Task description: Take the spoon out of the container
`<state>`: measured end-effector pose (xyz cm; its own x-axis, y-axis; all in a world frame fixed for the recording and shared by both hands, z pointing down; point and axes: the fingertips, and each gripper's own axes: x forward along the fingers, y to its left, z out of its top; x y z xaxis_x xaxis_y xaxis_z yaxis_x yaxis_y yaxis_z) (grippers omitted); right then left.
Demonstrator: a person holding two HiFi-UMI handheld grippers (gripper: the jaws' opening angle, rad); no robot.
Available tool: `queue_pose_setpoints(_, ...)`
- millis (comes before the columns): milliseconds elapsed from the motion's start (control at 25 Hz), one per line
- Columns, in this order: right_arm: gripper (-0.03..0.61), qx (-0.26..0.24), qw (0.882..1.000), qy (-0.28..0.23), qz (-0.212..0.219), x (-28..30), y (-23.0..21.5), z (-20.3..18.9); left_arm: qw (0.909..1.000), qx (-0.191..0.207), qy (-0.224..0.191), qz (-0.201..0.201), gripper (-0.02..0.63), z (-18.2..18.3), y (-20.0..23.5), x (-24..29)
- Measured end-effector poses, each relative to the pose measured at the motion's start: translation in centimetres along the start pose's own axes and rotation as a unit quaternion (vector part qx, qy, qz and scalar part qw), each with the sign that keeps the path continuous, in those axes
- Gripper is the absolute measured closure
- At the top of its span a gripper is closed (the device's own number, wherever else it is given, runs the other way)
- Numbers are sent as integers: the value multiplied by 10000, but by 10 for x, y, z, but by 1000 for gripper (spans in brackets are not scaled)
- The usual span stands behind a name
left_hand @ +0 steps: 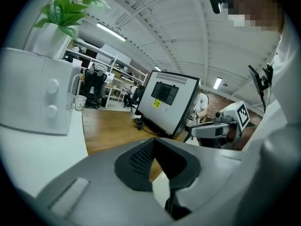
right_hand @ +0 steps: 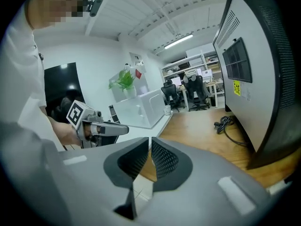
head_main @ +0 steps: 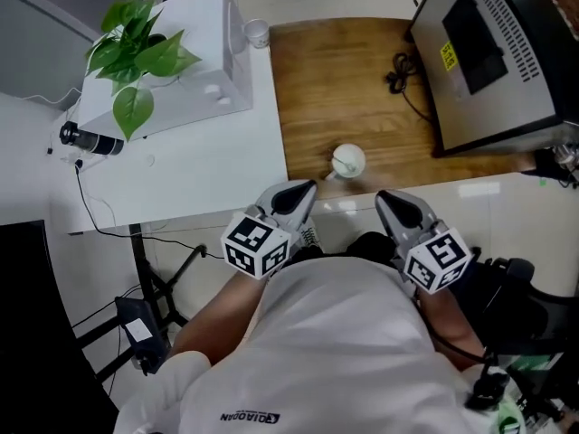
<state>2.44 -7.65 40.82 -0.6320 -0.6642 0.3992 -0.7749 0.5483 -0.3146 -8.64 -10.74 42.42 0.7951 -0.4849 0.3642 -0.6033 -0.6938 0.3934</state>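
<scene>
A small white round container (head_main: 348,161) stands on the wooden tabletop (head_main: 344,89) near its front edge. A pale spoon seems to rest inside it, though that is hard to make out. My left gripper (head_main: 299,194) hangs just short of the table's edge, below and left of the container. Its jaws are shut with nothing in them (left_hand: 157,157). My right gripper (head_main: 395,205) is held below and right of the container, also shut and empty (right_hand: 149,150). Each gripper shows in the other's view: the right gripper (left_hand: 221,128) and the left gripper (right_hand: 96,126). Neither gripper view shows the container.
A large grey cabinet with a dark screen (head_main: 493,52) stands at the right of the wooden top, a black cable (head_main: 400,70) beside it. On the white table to the left are a white box (head_main: 194,61) with a green plant (head_main: 136,52) and a paper cup (head_main: 256,33).
</scene>
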Motion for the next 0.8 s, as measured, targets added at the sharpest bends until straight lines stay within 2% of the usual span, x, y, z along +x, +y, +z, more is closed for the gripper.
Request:
queue_pose_setpoints(240, 557, 68, 9999, 115, 63, 14, -16, 2, 9998, -121, -52, 133, 609, 5, 18, 19)
queue_pose_setpoints(400, 560, 181, 9989, 313, 289, 25, -29, -5, 9989, -275, -56, 371, 609, 4, 27, 31)
queue_pose_setpoints(800, 561, 23, 9954, 608, 735, 39, -45, -22, 9950, -638, -3, 772, 585, -17, 53, 61)
